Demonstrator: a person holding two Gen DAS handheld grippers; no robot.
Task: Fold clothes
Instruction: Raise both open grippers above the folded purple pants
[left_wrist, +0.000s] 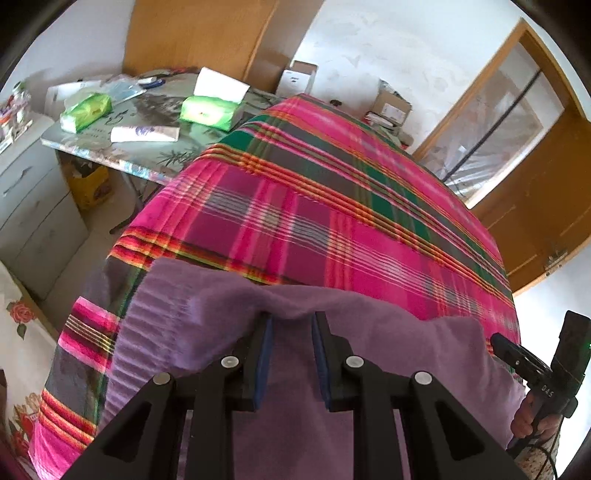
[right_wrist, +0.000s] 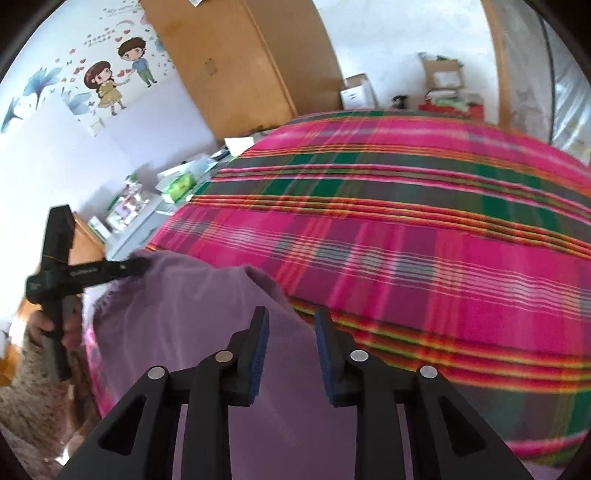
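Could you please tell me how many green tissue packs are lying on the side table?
2. One green pack lies near the table's left end; the other lies toward the bed, in front of a white box. Clutter may hide more.

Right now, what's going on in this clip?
A person is working on a purple garment at the near edge of a bed covered with a pink plaid blanket, holding a gripper in each hand. The left gripper is open, with the garment's far edge bunched between its fingers. The right gripper is open too, over the garment's edge on the other side. The cloth is still rumpled, with no neat fold yet. A cluttered table stands beyond the bed.
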